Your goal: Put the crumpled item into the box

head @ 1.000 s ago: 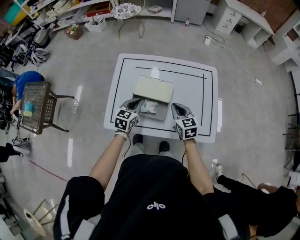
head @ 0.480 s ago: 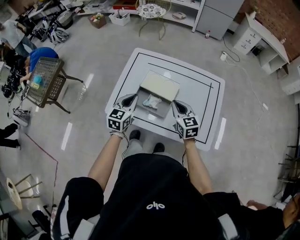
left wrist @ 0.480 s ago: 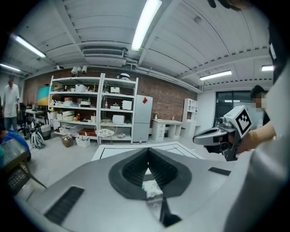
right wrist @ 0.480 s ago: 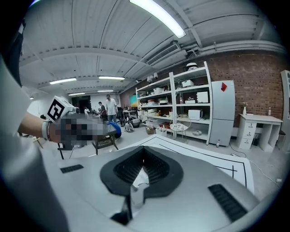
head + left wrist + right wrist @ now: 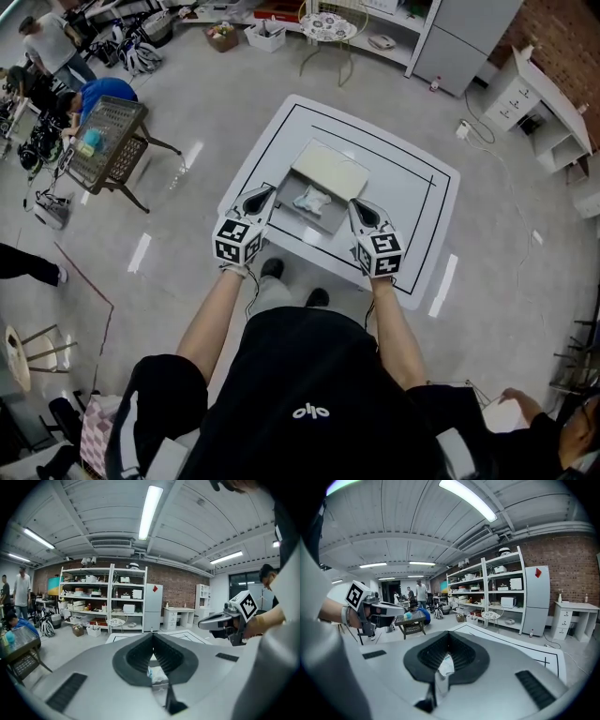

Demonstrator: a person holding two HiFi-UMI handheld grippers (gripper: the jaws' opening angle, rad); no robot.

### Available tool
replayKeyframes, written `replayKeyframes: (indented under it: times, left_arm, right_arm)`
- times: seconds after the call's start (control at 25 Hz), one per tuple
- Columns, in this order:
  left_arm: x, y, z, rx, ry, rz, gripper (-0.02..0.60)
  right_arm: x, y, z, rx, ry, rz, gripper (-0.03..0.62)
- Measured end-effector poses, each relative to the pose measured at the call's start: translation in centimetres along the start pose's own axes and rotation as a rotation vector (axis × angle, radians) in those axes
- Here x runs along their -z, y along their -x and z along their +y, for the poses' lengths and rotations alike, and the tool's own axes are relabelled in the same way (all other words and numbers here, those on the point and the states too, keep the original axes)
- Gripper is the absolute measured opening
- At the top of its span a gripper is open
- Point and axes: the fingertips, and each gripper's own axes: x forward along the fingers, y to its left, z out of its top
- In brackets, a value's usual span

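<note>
Crumpled item (image 5: pixel 312 199): it lies inside the open box (image 5: pixel 302 225), on the grey bottom, in front of the folded-back cream lid (image 5: pixel 330 170). No gripper touches it.
Box: it stands on the white desk (image 5: pixel 417 192), inside the black frame line.
Left gripper (image 5: pixel 266 191): the jaws are clenched together and hold nothing. The tip is just beside the left wall of the box.
Right gripper (image 5: pixel 357 205): the jaws are also pressed together. A pale sliver shows in the slit in its own view, and I cannot tell what it is. The head view shows nothing carried, and the tip is just beside the right wall of the box.
What has just changed: almost nothing at the box. The item was already inside one second ago, and both grippers stay at its two sides.
Difference from the earlier frame: the head view has swung, so the desk now looks turned on a slant.
Meaning for the task: I judge the placing as done. Only closing the lid could remain, if that is wanted.
</note>
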Motion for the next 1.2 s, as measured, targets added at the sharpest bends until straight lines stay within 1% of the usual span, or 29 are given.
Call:
replayKeyframes:
  times: [0.44, 1.2]
  left_arm:
    - [-0.5, 0.49, 0.19, -0.016, 0.002, -0.028, 0.006]
    - [-0.49, 0.29, -0.23, -0.007, 0.002, -0.028, 0.006]
  right_arm:
    - [-0.66, -0.02, 0.37, -0.02, 0.033, -0.006, 0.009]
    - [-0.11, 0.11, 0.02, -0.021, 0.032, 0.001, 0.009]
